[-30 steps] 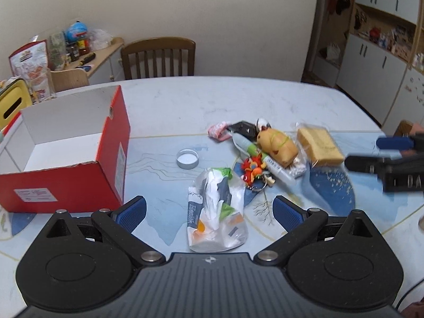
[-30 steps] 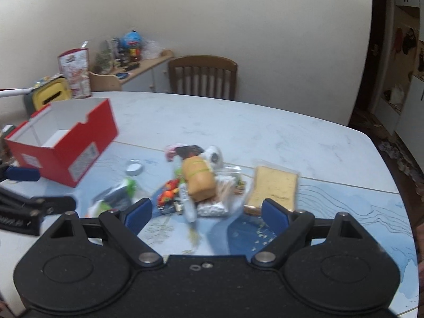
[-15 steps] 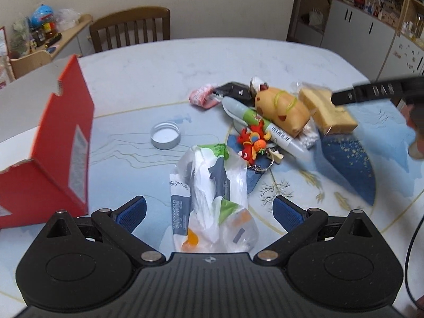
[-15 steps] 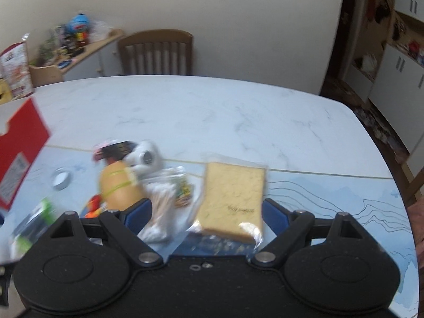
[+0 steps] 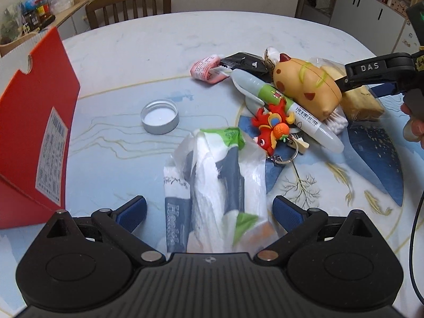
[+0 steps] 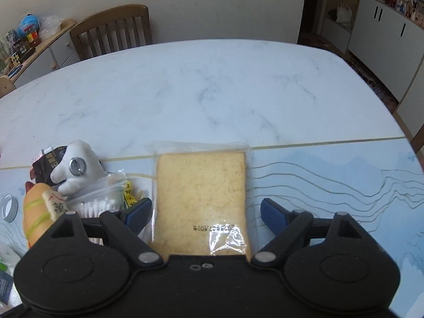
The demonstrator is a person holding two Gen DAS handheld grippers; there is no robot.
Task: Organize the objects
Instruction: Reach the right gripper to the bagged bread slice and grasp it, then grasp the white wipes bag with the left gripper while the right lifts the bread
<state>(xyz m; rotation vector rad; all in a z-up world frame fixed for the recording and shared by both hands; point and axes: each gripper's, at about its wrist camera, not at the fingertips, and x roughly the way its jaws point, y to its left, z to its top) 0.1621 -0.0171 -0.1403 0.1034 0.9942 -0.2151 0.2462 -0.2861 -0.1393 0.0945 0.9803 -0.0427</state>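
The right gripper [image 6: 202,210] is closing, its jaws wide on both sides of the wrapped bread [image 6: 201,198], not touching. The left gripper [image 5: 209,210] is spread around the tissue pack [image 5: 212,185]. The red box [image 5: 34,132] stands left; the far table [image 6: 212,84] is free.

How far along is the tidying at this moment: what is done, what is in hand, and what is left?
Done: nothing visibly; whether the red box holds anything cannot be seen. In hand: the right gripper straddles the bagged bread, closing slightly but not yet pressing; the left gripper stands open around the tissue pack. Left: the lid, pen, plush toy, keychain and wrappers, all loose on the table.
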